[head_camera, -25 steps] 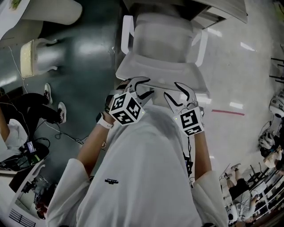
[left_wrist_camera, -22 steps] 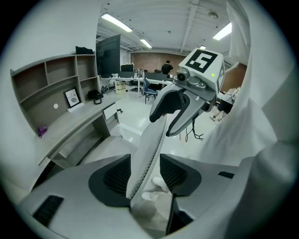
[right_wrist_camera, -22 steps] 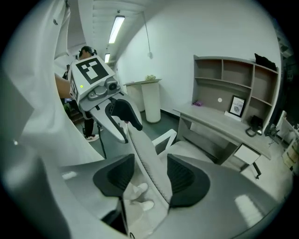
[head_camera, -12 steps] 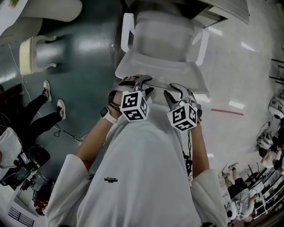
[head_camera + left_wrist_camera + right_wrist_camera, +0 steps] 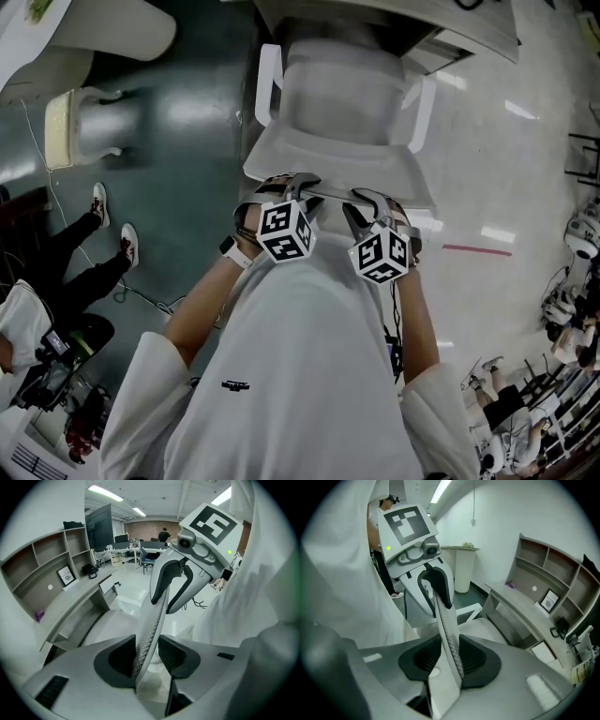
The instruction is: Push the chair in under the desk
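The white office chair stands in front of me, its seat partly under the grey desk. Both grippers sit side by side on the top edge of its mesh backrest. My left gripper straddles that edge; in the left gripper view the backrest runs between the jaws of the left gripper, which are closing, with a gap still showing at one pad. My right gripper straddles the backrest too. The right gripper is closing, its pads near the mesh.
A second white chair stands at the left on the dark floor. A seated person's legs and shoes are at the left. A red line marks the pale floor at the right. Shelves rise above the desk.
Both grippers have come forward and down onto the backrest's top edge, and their jaws have narrowed around it. The seated person's legs at the left have shifted.
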Tool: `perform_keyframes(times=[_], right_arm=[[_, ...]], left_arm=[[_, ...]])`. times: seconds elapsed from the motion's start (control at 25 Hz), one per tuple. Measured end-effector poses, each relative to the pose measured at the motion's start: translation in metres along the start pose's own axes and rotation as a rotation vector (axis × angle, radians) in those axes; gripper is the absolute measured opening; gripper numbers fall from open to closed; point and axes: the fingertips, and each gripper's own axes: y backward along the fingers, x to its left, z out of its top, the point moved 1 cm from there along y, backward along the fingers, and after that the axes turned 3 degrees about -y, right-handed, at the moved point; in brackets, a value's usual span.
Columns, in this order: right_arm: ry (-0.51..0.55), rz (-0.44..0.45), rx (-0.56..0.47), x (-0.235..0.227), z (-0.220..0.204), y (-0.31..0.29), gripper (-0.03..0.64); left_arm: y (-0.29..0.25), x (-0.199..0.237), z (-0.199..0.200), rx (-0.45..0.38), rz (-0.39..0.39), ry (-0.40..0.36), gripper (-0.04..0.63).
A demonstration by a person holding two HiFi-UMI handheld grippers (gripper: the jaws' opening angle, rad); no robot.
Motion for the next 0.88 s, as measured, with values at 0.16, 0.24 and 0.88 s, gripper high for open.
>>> perform_keyframes(times=[0.16,0.24,0.88], right_arm=[[0.007,-0.012,-0.015,-0.011,0.003,-0.006,0.132],[0.02,-0.024,-0.028,-0.017,0.004,-0.007,0.132],[0.082,-0.055,-0.058,-0.078,0.017,-0.023,0.132]], left_arm=[[-0.004,0.012,0.001,-0.002,0.01,0.011,0.15],[-0.006,0.017,0.003,-0.007,0.019,0.012,0.152],[-0.021,0.075,0.024,-0.026,0.063,0.006,0.152]])
